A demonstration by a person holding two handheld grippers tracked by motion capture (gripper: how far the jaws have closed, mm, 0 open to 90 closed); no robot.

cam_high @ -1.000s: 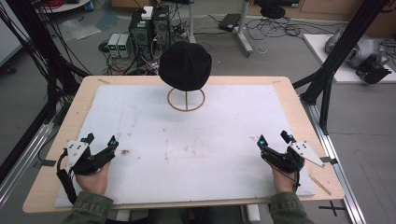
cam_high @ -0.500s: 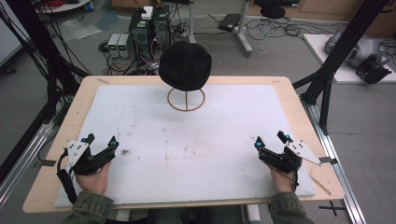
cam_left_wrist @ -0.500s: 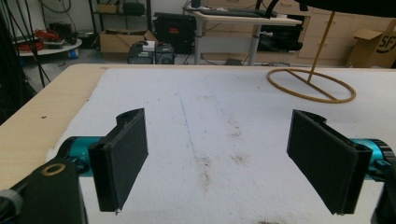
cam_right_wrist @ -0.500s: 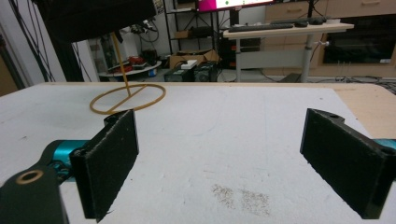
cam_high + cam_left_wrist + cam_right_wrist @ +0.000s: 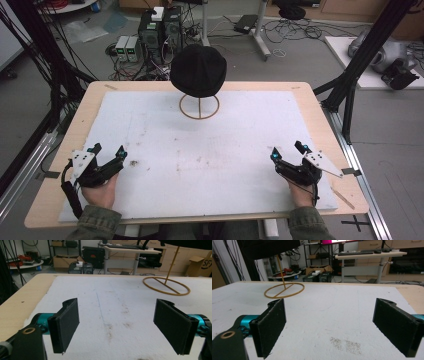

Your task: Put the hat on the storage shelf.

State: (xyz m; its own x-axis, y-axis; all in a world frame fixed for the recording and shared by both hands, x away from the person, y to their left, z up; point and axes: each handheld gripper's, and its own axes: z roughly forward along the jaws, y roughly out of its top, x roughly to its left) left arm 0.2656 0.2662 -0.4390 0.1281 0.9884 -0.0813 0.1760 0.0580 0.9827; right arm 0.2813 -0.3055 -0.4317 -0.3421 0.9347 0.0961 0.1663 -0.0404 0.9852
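Hat (image 5: 198, 70): black, perched on a thin wooden stand (image 5: 199, 106), at 12 o'clock on the desk (image 5: 310, 100), well apart from both grippers.
Stand base: a ring resting on the white mat (image 5: 215, 150).
Left gripper (image 5: 107, 151): at 8 o'clock, low over the mat, fingers (image 5: 65, 323) spread wide, holding nothing.
Right gripper (image 5: 287, 151): at 4 o'clock, fingers (image 5: 270, 323) spread wide, holding nothing, aimed toward the stand.
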